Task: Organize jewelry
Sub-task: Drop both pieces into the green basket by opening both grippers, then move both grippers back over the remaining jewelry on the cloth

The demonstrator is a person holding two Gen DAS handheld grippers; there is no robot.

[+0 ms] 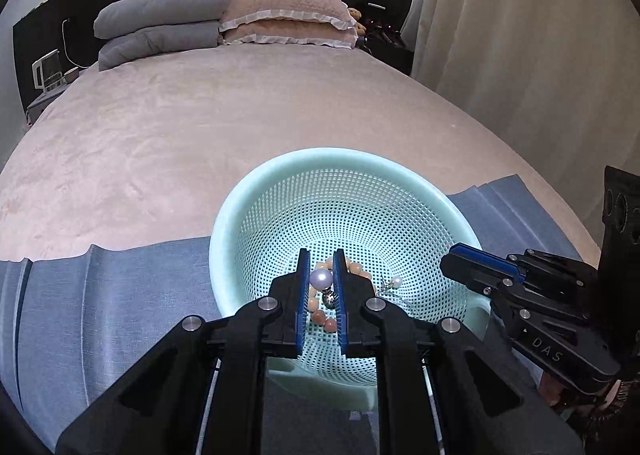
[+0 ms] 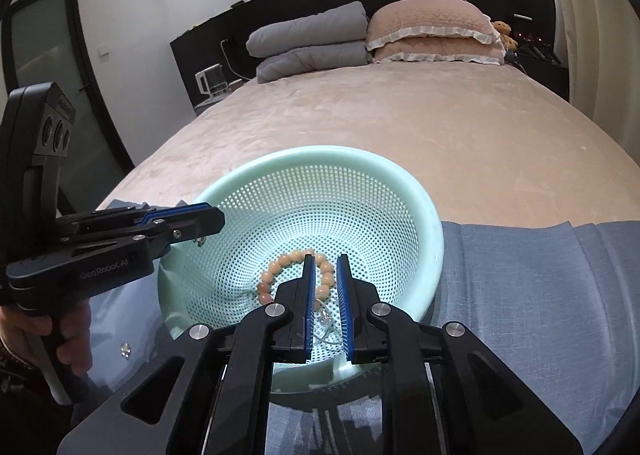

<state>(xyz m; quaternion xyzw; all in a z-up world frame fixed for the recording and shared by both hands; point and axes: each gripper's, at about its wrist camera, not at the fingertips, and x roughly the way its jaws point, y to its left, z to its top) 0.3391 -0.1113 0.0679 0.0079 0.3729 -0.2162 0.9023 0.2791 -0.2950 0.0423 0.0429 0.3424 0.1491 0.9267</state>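
A mint-green perforated basket point(image 1: 280, 179) sits on a blue cloth on the bed; it also shows in the right wrist view point(image 2: 400, 175). A peach bead bracelet point(image 2: 280, 261) lies on its bottom, also visible in the left wrist view point(image 1: 320, 317). My left gripper point(image 1: 321, 259) is shut on a pearl earring point(image 1: 321, 278) and holds it over the basket. In the right wrist view the left gripper point(image 2: 216, 217) reaches over the basket's left rim with something small hanging under its tips. My right gripper point(image 2: 325, 257) is slightly open and empty over the basket; thin clear jewelry point(image 2: 326, 325) lies below it.
The blue cloth point(image 2: 540, 295) covers the near end of the pink bed point(image 1: 200, 115). Grey folded blankets point(image 1: 160, 23) and pink pillows point(image 1: 288, 15) lie at the headboard. A curtain point(image 1: 520, 35) hangs on the right. A small shiny item point(image 2: 126, 349) lies on the cloth left of the basket.
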